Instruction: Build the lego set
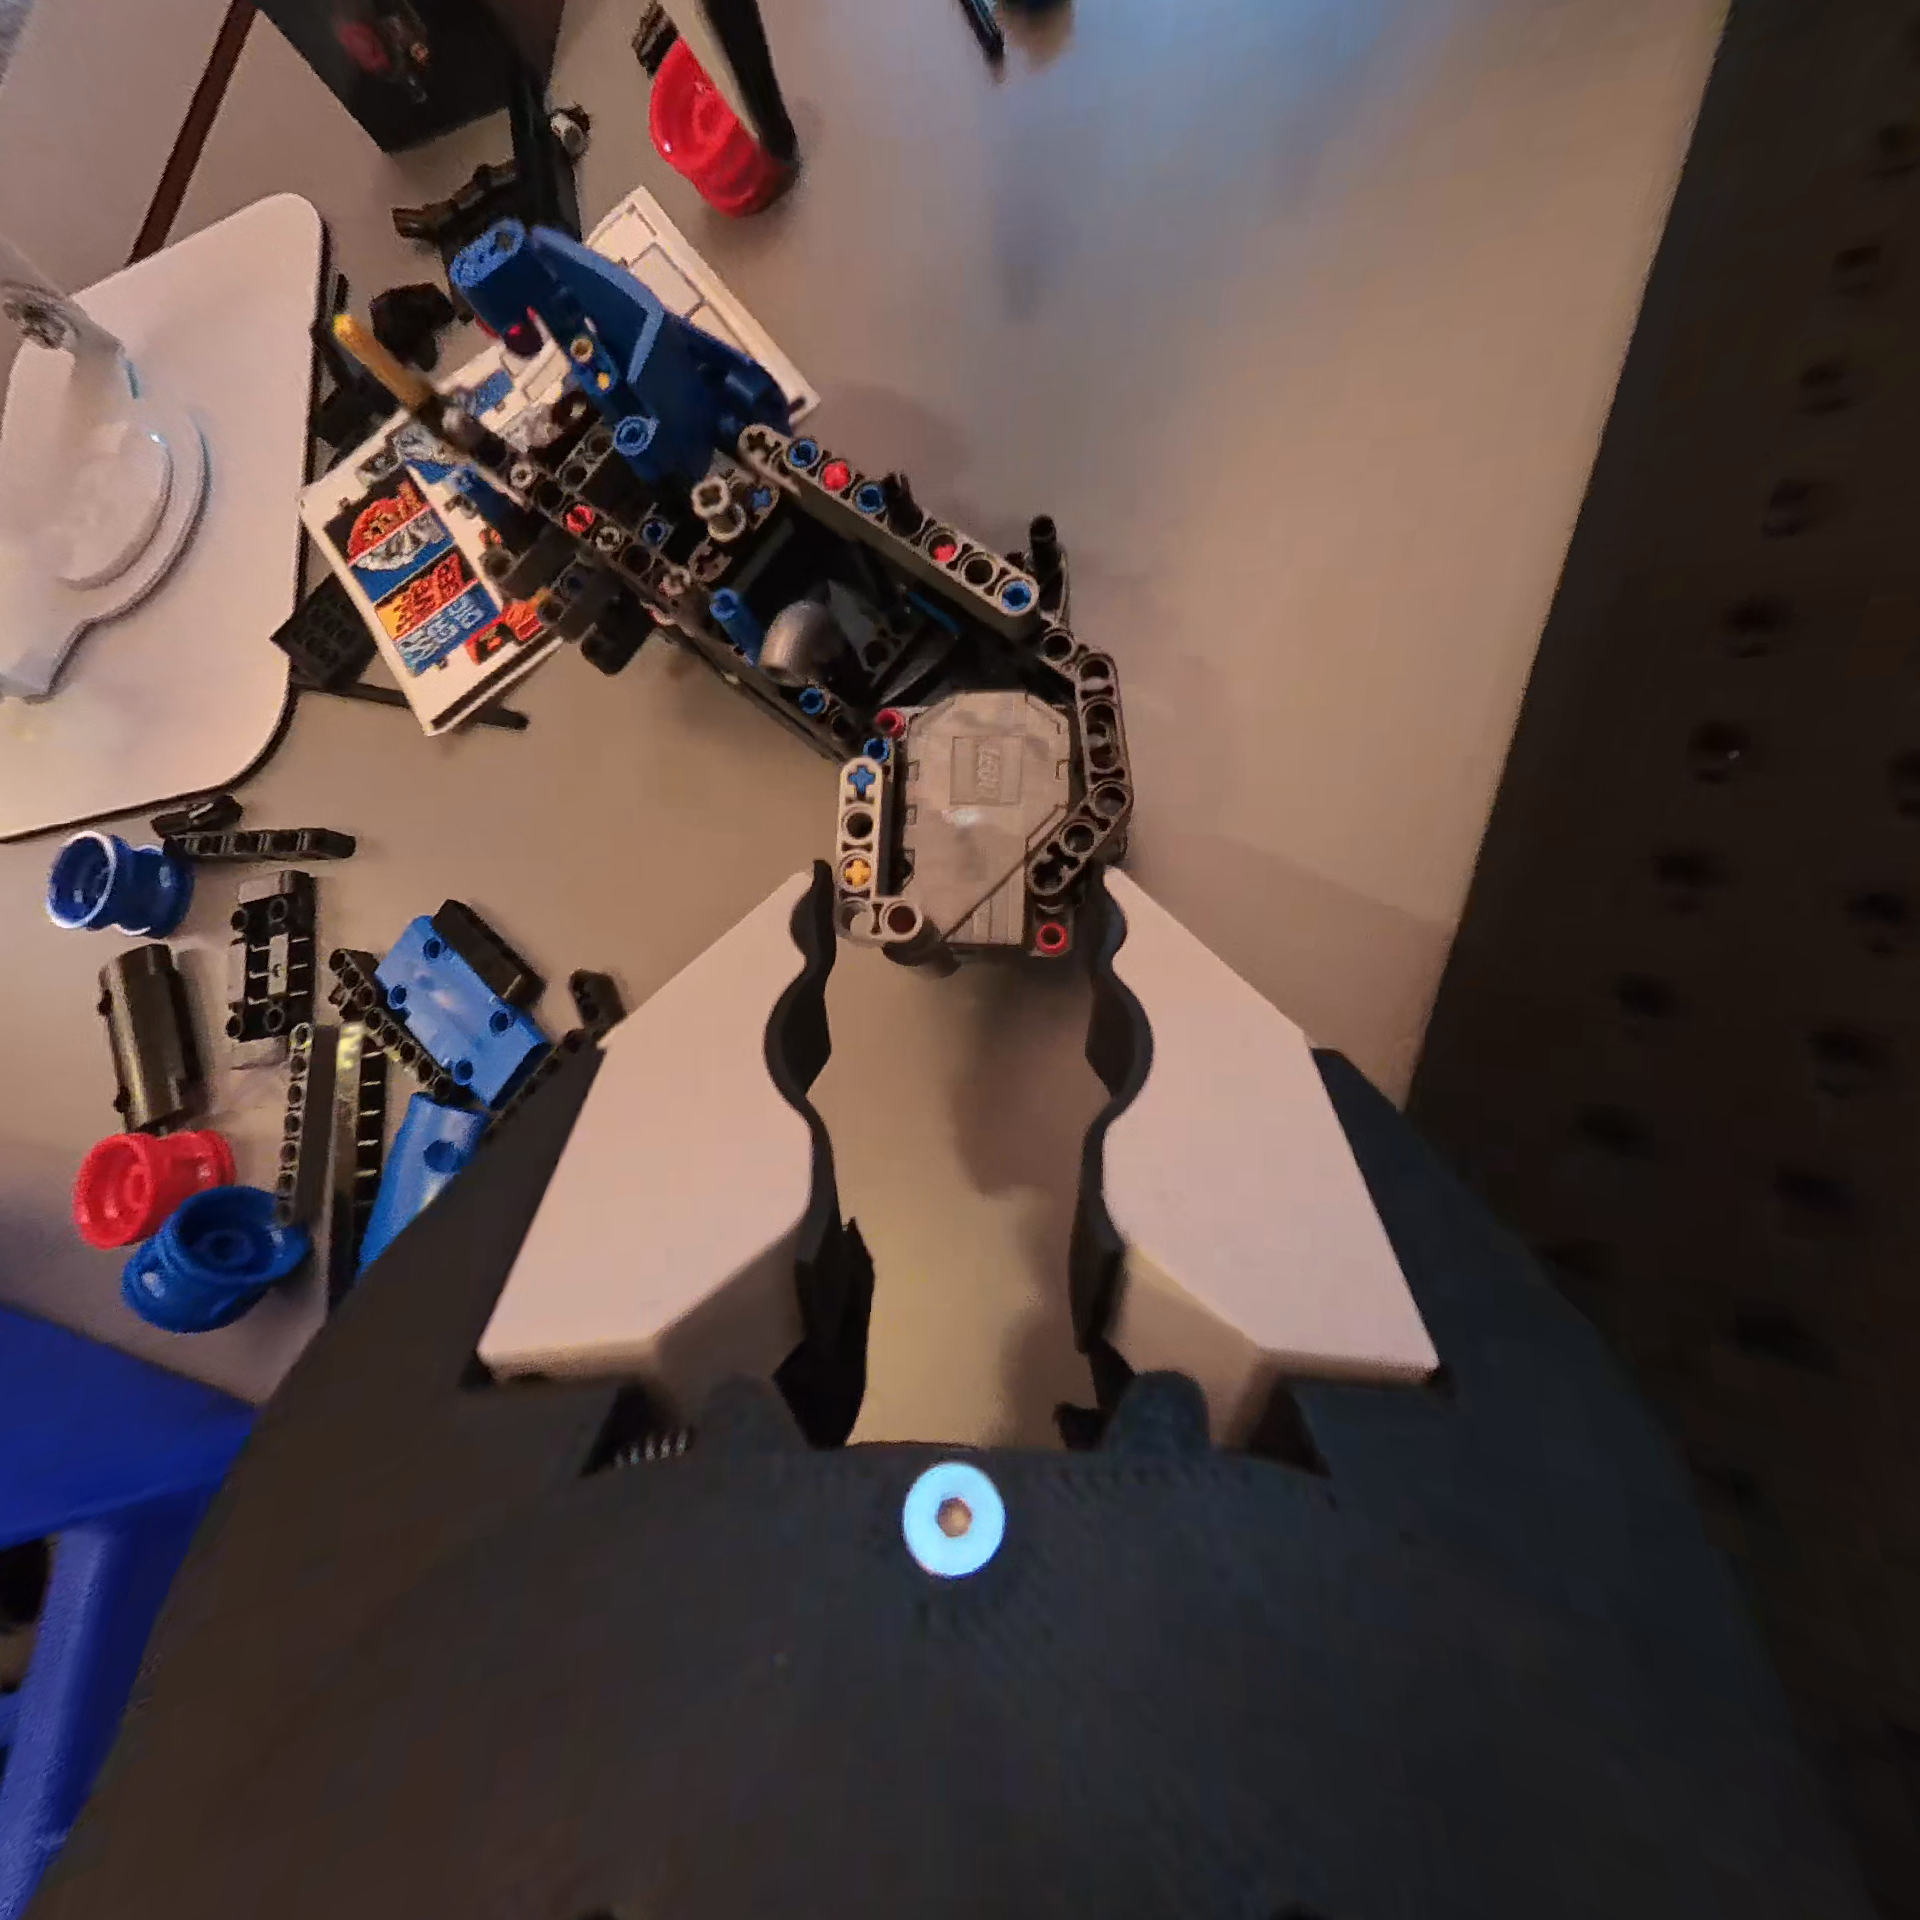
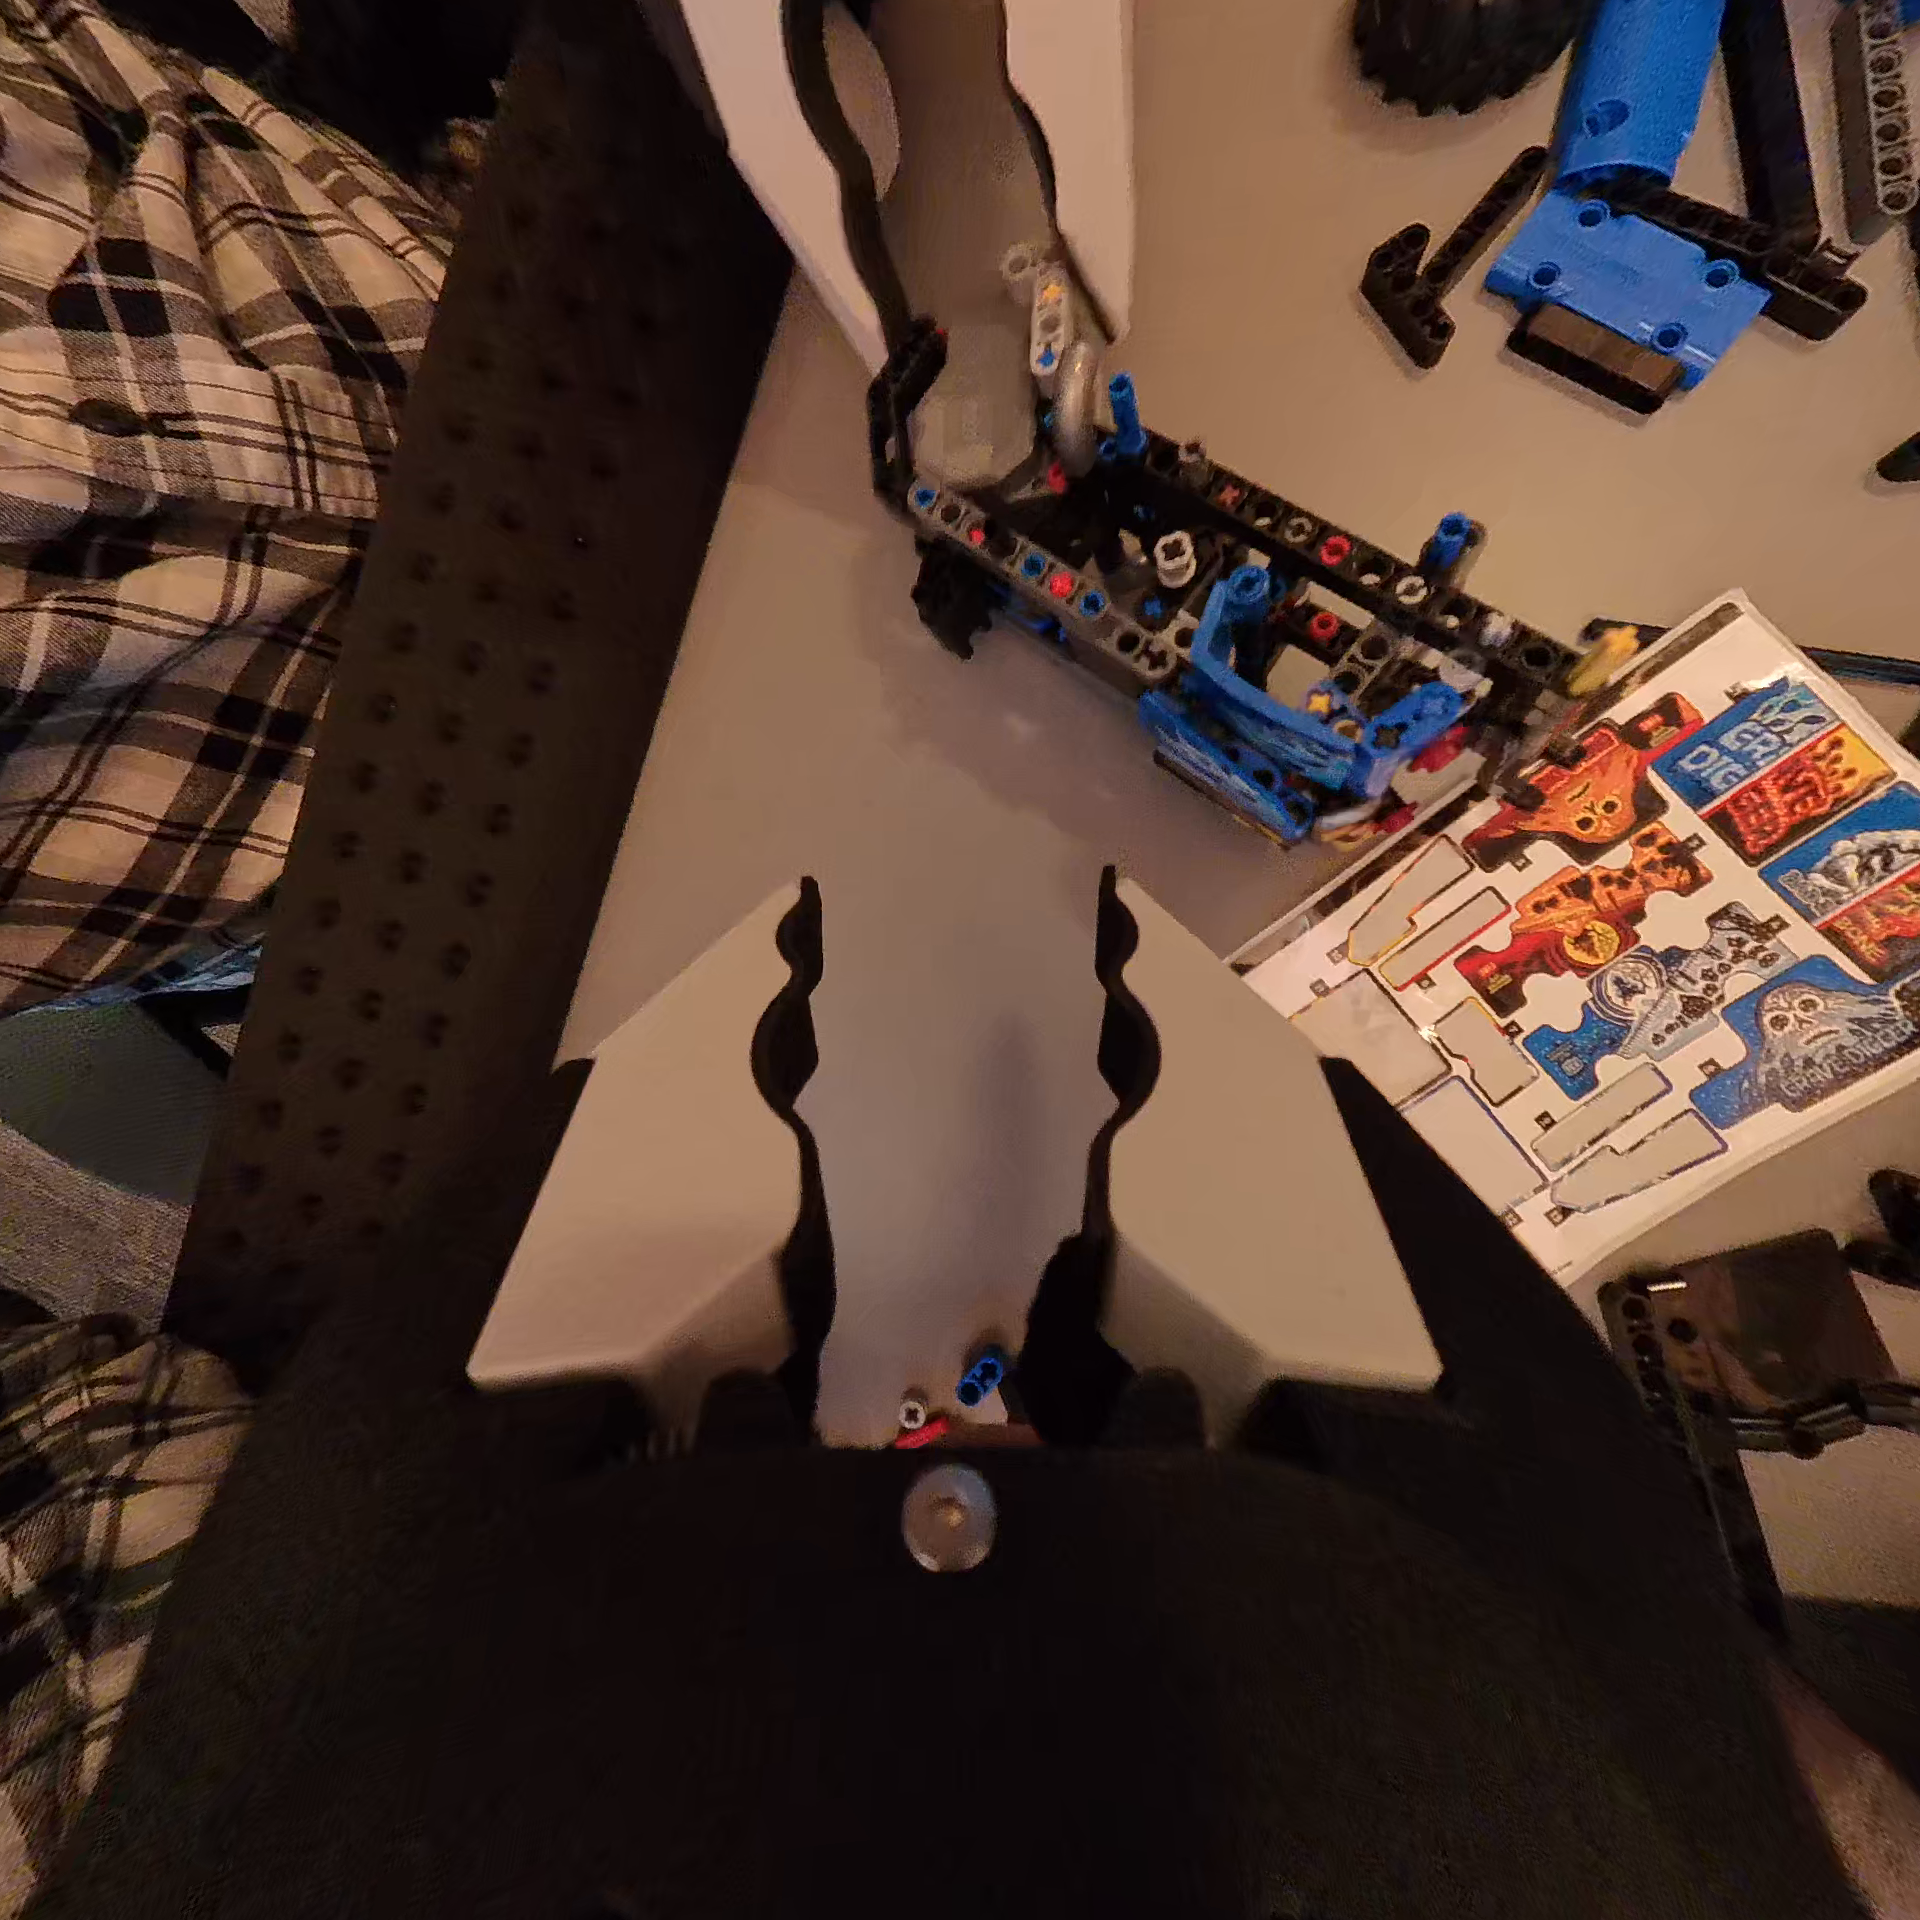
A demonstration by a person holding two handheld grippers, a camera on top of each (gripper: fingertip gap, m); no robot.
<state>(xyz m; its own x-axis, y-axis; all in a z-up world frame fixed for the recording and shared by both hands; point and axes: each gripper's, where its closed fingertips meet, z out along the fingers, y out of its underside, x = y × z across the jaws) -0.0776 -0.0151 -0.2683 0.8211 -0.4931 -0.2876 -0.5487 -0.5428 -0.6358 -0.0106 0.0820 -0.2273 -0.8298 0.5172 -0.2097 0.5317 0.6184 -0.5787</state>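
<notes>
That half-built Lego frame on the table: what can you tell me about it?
The half-built frame is a long chassis of black and grey holed beams studded with blue and red pins. A grey motor-like block fills one end; a blue curved panel rises at the other, partly over the sticker sheet. It lies flat on the grey table. The left gripper stands open with its fingertips either side of the motor end.

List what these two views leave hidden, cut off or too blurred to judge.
- Left wrist view: whether the left tongs touch the chassis; its near end hides the fingertips.
- Left wrist view: the blue part runs under the tongs' body.
- Left wrist view: the red wheel at the top edge is blurred and part hidden by a black bar.
- Right wrist view: the sticker sheet is cut off at the right edge.
</notes>
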